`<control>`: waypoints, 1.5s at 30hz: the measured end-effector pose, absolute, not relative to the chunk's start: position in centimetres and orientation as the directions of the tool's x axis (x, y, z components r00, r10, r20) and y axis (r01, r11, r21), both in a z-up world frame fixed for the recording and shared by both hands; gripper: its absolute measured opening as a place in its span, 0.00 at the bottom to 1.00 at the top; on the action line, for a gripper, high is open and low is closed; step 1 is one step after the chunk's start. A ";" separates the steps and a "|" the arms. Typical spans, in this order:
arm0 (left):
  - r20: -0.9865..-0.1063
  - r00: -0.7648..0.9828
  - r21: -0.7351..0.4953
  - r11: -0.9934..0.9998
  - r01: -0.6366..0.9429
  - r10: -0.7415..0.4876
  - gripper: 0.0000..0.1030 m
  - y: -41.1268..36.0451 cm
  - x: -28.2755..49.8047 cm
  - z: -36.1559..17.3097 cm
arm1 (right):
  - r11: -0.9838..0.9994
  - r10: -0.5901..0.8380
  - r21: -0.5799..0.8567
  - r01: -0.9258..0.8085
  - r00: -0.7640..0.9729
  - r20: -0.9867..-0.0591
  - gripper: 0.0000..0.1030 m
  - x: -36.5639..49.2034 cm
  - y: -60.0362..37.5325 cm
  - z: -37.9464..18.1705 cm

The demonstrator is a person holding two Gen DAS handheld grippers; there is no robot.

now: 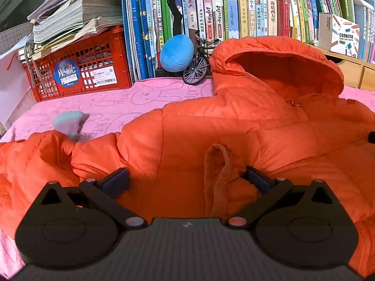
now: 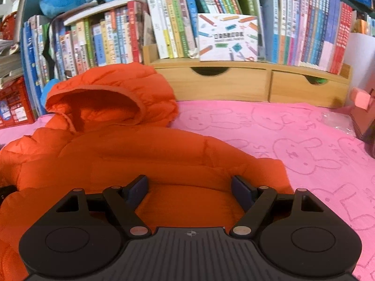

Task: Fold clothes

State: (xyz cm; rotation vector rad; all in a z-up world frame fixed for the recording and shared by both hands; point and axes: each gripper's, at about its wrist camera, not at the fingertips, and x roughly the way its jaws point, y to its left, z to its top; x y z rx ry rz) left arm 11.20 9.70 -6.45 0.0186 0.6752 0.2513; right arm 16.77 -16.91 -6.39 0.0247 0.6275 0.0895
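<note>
An orange hooded puffer jacket point(image 1: 234, 126) lies spread on a pink bunny-print cloth point(image 1: 121, 103), hood point(image 1: 276, 61) toward the bookshelf. My left gripper point(image 1: 186, 180) hovers open over the jacket's lower body, an orange fabric loop point(image 1: 218, 171) standing between its fingers. A sleeve point(image 1: 42, 159) stretches off to the left. In the right wrist view the same jacket point(image 2: 131, 154) fills the left half, and my right gripper point(image 2: 189, 188) is open above the jacket's right sleeve, close to its edge. Neither gripper holds anything.
A red crate point(image 1: 82, 75) with stacked papers sits back left, beside a blue plush ball point(image 1: 177, 52) and a toy bicycle point(image 1: 198, 66). A small teal object point(image 1: 68, 123) lies on the cloth. Wooden drawers point(image 2: 246, 83) under books line the back. A brown box point(image 2: 365, 117) stands far right.
</note>
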 end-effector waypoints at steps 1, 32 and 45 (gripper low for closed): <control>-0.616 0.751 0.098 0.969 -0.225 0.237 1.00 9.7 11.2 -6.5 | 0.997 0.078 0.048 -0.062 0.806 -0.586 0.75 16.8 -17.0 -6.4; -0.616 0.751 0.097 0.969 -0.229 0.239 1.00 9.6 11.2 -6.4 | 0.957 0.284 0.120 -0.263 0.780 -0.557 0.84 11.5 -13.2 -4.3; -0.568 0.798 0.018 0.973 -0.232 0.201 1.00 11.9 7.3 -3.8 | 0.989 -0.003 0.115 0.094 0.785 -0.620 0.94 12.6 -20.9 -6.7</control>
